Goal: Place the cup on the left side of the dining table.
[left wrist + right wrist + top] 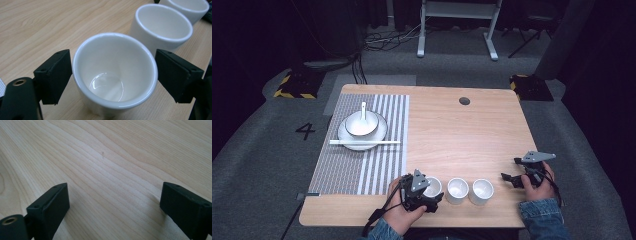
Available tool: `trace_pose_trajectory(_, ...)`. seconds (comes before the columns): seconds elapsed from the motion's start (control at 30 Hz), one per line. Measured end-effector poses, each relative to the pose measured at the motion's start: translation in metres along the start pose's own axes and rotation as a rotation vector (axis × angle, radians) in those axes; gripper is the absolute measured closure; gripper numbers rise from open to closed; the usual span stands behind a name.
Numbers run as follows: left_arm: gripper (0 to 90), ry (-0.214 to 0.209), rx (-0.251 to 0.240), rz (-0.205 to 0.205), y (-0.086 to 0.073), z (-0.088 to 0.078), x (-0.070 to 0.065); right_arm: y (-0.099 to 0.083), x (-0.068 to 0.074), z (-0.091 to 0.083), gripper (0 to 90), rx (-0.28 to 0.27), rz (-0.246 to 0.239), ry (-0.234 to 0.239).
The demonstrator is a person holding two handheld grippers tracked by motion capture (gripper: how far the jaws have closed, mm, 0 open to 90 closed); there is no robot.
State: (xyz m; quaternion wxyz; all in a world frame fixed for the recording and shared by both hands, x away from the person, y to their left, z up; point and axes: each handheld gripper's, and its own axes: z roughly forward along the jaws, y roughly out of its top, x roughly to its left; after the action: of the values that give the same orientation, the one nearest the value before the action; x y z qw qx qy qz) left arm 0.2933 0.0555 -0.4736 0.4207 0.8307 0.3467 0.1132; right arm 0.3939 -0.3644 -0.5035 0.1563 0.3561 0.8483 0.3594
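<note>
Table point(462, 135): pale wood, striped mat point(362, 150) on its left part, dark grey floor around.
Plate point(362, 131): on mat, with bowl, spoon, chopsticks.
Cups: three in a row by near edge.
Left gripper point(428, 192): spread around left cup point(115, 72), jaws just beside its walls.
Right gripper point(511, 170): released, over bare wood near right edge.
Open room: centre and far half.
</note>
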Motion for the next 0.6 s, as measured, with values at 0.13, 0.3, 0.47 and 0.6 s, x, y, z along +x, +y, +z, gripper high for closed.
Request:
trace_pose_trajectory(0.13,20.6,0.006,-0.002,-0.004,-0.003,0.003,-0.001,0.0,0.0,0.0,8.8,0.0,0.0,0.0)
trace_pose_trajectory(0.3,21.9,0.02,-0.003,0.02,-0.008,0.009,-0.003,0.0,0.0,0.0,8.8,0.0,0.0,0.0)
trace_pose_trajectory(0.47,25.0,0.019,-0.005,0.004,-0.012,0.014,-0.001,0.0,0.0,0.0,8.8,-0.001,0.0,0.001)
trace_pose_trajectory(0.6,24.7,0.028,-0.037,-0.017,-0.016,0.016,-0.002,0.0,0.0,0.0,8.8,-0.001,0.0,0.001)
